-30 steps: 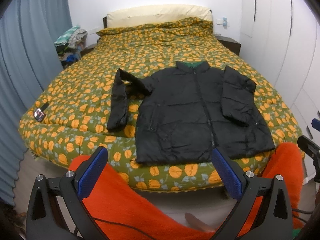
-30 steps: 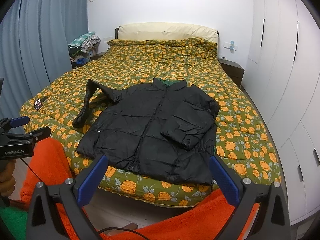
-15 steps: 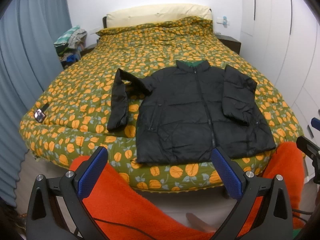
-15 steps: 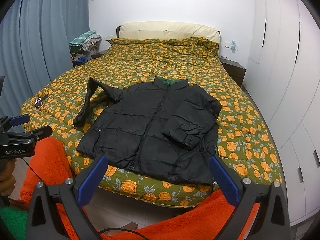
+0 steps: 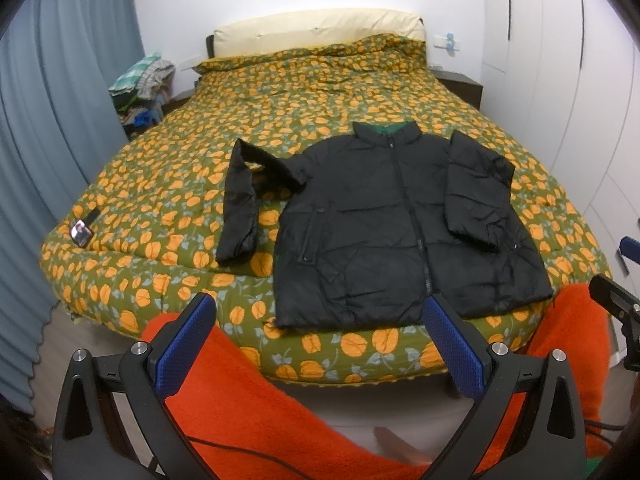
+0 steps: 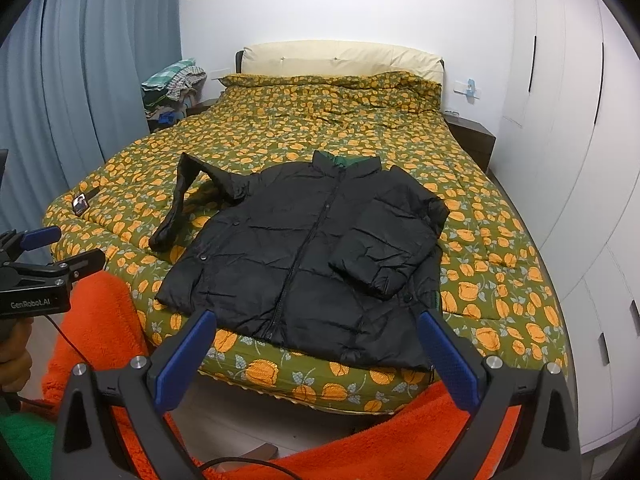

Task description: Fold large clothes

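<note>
A black puffer jacket [image 5: 380, 224] [image 6: 312, 256] lies front up, zipped, at the foot of the bed. Its right sleeve [image 5: 476, 192] [image 6: 384, 248] is folded across the chest. Its left sleeve [image 5: 240, 204] [image 6: 176, 208] stretches out and bends down beside the body. My left gripper [image 5: 320, 344] hangs open in front of the bed's foot, short of the hem, holding nothing. My right gripper [image 6: 316, 352] is also open and empty, just before the hem. The left gripper's body [image 6: 36, 280] shows at the left of the right wrist view.
The bed [image 5: 160, 208] has a green quilt with orange fruit. A small dark object [image 5: 82, 229] lies near its left corner. Orange fleece legs [image 5: 248, 408] are under the grippers. Blue curtains [image 6: 80, 80] hang left, white wardrobes [image 6: 568, 120] right, a clothes pile [image 5: 144, 80] by the headboard.
Both grippers have eased back and lifted slightly, so the jacket sits a little higher in view. The jacket has not moved and both grippers stay open.
</note>
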Demonstrator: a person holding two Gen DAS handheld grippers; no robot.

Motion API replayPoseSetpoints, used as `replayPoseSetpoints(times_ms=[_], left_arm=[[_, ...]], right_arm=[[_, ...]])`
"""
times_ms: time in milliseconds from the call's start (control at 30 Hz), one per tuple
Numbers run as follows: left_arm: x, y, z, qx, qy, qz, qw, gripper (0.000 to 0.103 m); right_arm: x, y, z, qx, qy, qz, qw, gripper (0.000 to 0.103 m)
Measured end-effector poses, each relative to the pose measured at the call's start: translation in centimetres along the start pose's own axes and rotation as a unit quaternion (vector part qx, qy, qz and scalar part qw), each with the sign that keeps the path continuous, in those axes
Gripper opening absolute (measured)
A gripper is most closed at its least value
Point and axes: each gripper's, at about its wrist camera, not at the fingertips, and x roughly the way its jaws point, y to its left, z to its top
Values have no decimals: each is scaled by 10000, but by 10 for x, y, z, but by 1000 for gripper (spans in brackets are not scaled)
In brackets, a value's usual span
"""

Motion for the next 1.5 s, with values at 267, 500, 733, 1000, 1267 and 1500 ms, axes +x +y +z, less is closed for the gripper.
replayPoseSetpoints(times_ms=[267,500,733,1000,1267,1500], left_arm=[[0,0,0,9,4,3,10000,103],[-1,0,-2,11,-7,24,10000,103],[-2,-2,-3,55,12,23,10000,103],[-1,-3,-2,46,28,20,10000,103],[-1,-2,-2,48,29,21,10000,103],[-1,-3,-2,48,32,21,10000,103]], right_arm=[[1,0,-1,3,14,9,10000,103],[2,1,-3,13,7,18,10000,103],[3,2,-6,38,30,10,10000,103],[4,-1,-5,63,36,15,10000,103],[5,-3,-3,62,55,16,10000,103],[5,-4,-3,57,70,23,10000,103]])
